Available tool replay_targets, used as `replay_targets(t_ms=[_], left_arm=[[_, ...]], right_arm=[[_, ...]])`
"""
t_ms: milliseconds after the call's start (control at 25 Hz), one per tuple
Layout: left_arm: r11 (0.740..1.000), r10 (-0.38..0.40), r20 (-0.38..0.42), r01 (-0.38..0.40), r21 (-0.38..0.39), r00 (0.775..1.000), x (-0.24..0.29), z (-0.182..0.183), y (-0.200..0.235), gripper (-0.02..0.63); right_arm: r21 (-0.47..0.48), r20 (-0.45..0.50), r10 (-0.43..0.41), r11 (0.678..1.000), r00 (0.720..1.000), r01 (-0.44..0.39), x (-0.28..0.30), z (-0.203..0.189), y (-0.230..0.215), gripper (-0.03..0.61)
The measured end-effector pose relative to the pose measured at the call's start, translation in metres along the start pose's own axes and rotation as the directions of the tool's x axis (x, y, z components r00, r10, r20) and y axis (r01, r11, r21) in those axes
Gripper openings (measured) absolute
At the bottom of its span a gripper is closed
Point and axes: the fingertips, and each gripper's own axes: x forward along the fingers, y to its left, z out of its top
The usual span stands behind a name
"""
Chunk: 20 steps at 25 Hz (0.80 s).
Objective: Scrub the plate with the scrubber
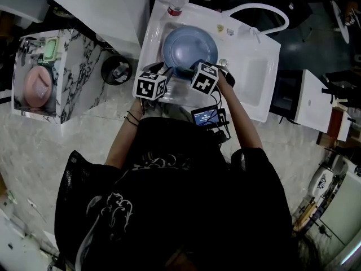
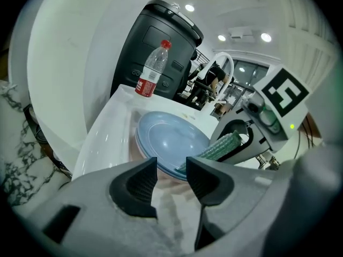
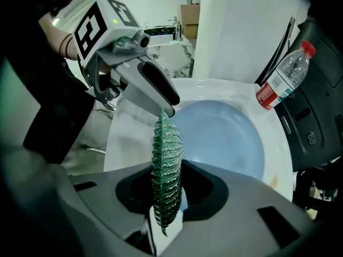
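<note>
Two grippers are seen in the head view, held side by side over the near rim of a white sink [image 1: 265,55]: the left gripper [image 1: 162,71] and the right gripper [image 1: 190,72]. A blue plate [image 1: 189,51] lies in the basin just beyond them, and a clear bottle [image 1: 177,1] with a red cap stands at the far rim.

In the left gripper view, the jaws are seen spread, with nothing gripped between them; the plate's near edge lies just past their tips. A green scrubber [image 2: 220,146] is seen at the right, close to the plate's rim.

In the right gripper view, the scrubber is pinched on edge between the jaws, with the plate lying behind it.
</note>
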Motion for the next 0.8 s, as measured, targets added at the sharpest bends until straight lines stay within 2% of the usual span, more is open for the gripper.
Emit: replay_targets(t_ms=[320, 440, 520, 640, 800], left_arm=[[1.000, 0.023, 0.005, -0.023, -0.003, 1.000, 0.008, 0.004, 0.004, 0.179], [0.999, 0.036, 0.000, -0.036, 0.001, 0.999, 0.013, 0.006, 0.008, 0.179], [0.999, 0.040, -0.005, -0.040, 0.003, 0.999, 0.016, 0.007, 0.009, 0.178], [0.999, 0.044, -0.004, -0.044, -0.006, 0.999, 0.017, 0.008, 0.011, 0.175], [0.998, 0.053, 0.000, -0.053, -0.018, 0.999, 0.017, 0.008, 0.013, 0.170]], right_arm=[[0.029, 0.053, 0.051, 0.998, 0.997, -0.053, -0.007, 0.008, 0.014, 0.092], [0.033, 0.049, 0.044, 0.998, 0.998, -0.045, -0.007, 0.003, 0.008, 0.091], [0.057, 0.052, -0.009, 0.998, 0.999, 0.006, -0.012, -0.004, -0.009, 0.092], [0.091, 0.063, -0.139, 0.987, 0.988, 0.133, -0.025, -0.010, -0.049, 0.092], [0.026, 0.031, -0.284, 0.959, 0.958, 0.283, -0.032, -0.020, -0.103, 0.092]])
